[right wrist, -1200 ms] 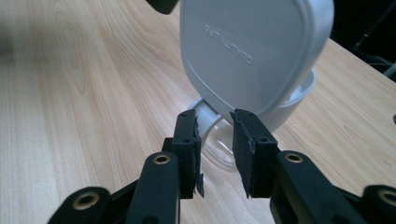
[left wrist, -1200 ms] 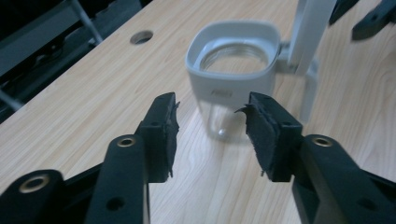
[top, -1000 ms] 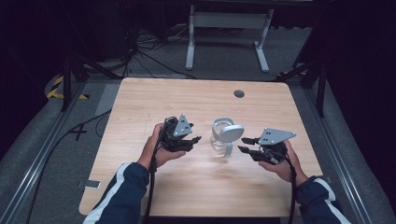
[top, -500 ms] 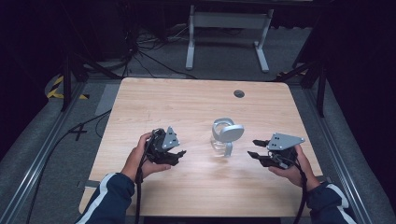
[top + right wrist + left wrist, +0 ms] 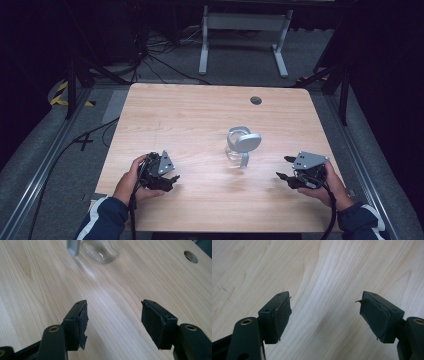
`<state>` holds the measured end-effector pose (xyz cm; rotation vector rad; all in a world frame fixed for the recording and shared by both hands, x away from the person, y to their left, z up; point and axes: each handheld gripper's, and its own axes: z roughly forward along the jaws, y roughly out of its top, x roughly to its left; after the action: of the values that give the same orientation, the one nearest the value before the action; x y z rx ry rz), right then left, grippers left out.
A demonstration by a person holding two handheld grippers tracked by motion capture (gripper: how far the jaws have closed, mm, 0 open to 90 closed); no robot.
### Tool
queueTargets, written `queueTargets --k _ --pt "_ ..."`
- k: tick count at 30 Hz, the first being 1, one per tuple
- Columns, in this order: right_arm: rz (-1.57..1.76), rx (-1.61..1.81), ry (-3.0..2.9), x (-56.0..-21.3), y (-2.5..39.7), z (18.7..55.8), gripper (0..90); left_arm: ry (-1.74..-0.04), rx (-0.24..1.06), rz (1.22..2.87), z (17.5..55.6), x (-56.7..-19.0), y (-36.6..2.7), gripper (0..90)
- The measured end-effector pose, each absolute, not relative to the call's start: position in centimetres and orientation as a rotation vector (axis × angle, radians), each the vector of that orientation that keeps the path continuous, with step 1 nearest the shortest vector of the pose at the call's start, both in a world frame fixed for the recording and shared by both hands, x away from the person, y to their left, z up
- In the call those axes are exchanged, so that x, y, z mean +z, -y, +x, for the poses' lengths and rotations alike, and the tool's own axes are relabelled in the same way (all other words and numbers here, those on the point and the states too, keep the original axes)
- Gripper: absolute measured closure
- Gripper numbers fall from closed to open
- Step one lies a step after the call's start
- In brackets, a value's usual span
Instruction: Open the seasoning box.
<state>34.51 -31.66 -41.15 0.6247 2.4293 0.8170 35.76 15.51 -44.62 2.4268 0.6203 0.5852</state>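
A clear glass jar [image 5: 234, 151] with a grey flip lid [image 5: 245, 141] hanging open stands on the wooden table [image 5: 200, 115], right of centre. Its glass base [image 5: 101, 251] and a grey lid piece [image 5: 73, 247] show at the top of the right gripper view. My left gripper [image 5: 171, 181] rests near the table's front left, open, with bare wood between its pads [image 5: 282, 316]. My right gripper [image 5: 284, 169] sits at the front right, open and empty, pointing left toward the jar but well apart from it.
A round cable hole [image 5: 256, 100] is set in the table's far right part. Beyond the table stands a white metal frame [image 5: 243, 27] on dark carpet, with cables [image 5: 150, 60] on the floor. Metal rails [image 5: 40, 175] run along both sides.
Both hands have drawn back from the jar toward the front edge, the left gripper going left and the right gripper going right. The jar has stayed in place.
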Motion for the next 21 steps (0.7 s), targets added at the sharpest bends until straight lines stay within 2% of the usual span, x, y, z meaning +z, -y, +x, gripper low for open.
queueTargets --k 5,21 --pt "0.677 0.798 -2.412 -41.9 33.2 34.1 34.5 -0.655 0.574 2.446 35.0 -45.7 -16.6 24.7" --pt "0.866 0.868 -2.414 -44.8 38.9 31.7 29.7 -0.804 0.454 2.298 33.6 -47.3 -20.6 19.9"
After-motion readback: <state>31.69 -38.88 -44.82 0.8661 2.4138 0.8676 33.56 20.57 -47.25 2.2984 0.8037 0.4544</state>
